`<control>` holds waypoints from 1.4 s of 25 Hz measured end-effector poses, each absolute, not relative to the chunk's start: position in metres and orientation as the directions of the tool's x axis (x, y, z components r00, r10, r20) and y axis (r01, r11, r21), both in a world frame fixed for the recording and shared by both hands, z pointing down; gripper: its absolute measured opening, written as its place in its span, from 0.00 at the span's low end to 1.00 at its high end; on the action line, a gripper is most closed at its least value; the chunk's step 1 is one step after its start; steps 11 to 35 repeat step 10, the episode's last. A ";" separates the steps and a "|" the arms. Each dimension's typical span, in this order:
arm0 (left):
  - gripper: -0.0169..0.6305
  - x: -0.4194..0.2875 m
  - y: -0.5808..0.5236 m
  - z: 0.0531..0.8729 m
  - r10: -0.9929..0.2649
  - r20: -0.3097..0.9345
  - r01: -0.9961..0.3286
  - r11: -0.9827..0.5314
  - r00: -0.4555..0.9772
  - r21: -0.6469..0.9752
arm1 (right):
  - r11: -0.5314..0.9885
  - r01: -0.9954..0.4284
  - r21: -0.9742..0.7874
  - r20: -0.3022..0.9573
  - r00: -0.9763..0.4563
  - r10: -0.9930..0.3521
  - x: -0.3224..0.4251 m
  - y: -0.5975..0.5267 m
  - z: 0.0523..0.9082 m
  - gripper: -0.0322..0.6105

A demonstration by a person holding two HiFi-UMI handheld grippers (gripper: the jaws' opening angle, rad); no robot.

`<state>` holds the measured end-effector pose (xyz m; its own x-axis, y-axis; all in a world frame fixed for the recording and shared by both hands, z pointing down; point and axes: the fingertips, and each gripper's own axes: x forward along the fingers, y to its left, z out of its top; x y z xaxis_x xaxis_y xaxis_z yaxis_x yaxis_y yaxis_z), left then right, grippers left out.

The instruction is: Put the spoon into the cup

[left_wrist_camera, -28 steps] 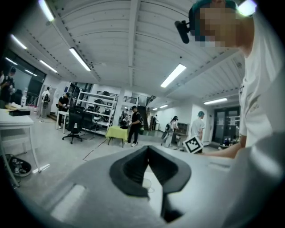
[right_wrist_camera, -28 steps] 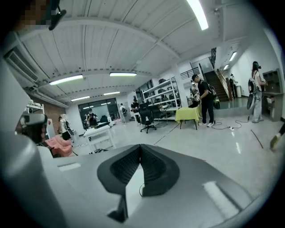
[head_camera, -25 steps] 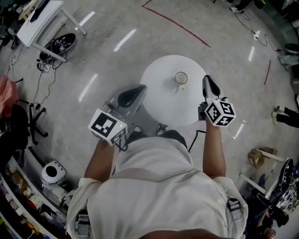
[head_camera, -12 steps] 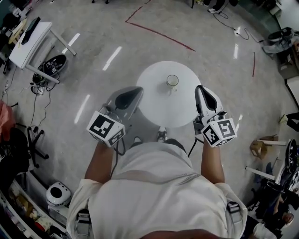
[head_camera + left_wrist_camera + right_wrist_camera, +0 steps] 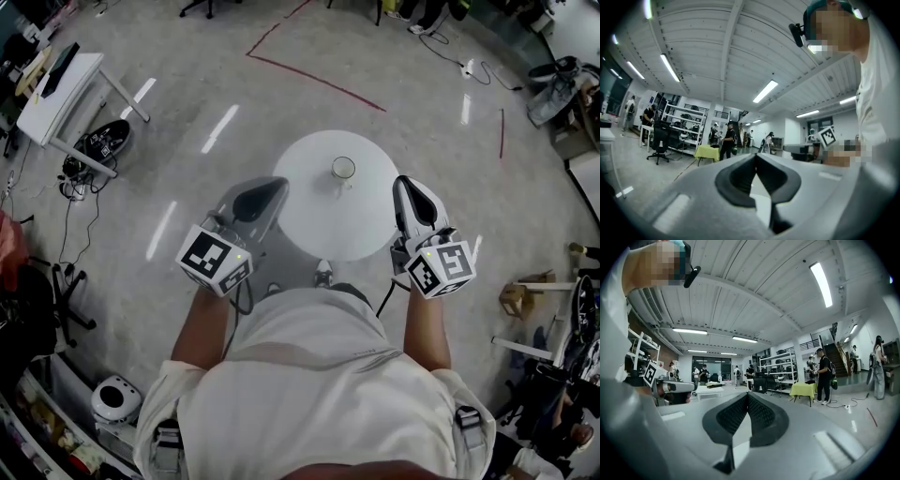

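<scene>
A small cup [image 5: 343,168] stands upright near the far middle of the round white table [image 5: 314,220]. A short pale piece sticks out at its near side; I cannot tell whether it is the spoon or the cup's handle. My left gripper [image 5: 277,182] hovers at the table's left edge and my right gripper [image 5: 402,180] at its right edge. Both are apart from the cup. Their jaws meet at the tips with nothing between them. The left gripper [image 5: 755,155] and the right gripper [image 5: 747,394] both look out at the room, tilted up toward the ceiling, not at the table.
The table stands on a grey floor with red tape lines [image 5: 314,77]. A white desk [image 5: 58,86] is at the far left, and cables and clutter lie around the edges. People, shelves and a yellow-covered table [image 5: 804,389] are far off in the hall.
The right gripper has drawn back from the table's edge toward the body and now looks larger. The head view has shifted a little. The cup and the left gripper have kept their places.
</scene>
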<state>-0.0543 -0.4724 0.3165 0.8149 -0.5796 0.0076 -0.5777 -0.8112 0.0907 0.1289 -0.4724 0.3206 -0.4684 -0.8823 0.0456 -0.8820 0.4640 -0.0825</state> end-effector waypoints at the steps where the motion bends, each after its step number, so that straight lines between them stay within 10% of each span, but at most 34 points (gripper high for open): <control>1: 0.03 -0.054 -0.473 0.318 -0.579 0.008 -0.578 -0.811 0.815 0.090 | 0.465 -0.882 -0.081 0.047 -0.469 -0.882 0.129 -0.473 0.322 0.05; 35: 0.03 -0.056 -0.484 0.320 -0.582 0.011 -0.581 -0.810 0.813 0.086 | 0.476 -0.876 -0.076 0.058 -0.481 -0.875 0.125 -0.485 0.327 0.05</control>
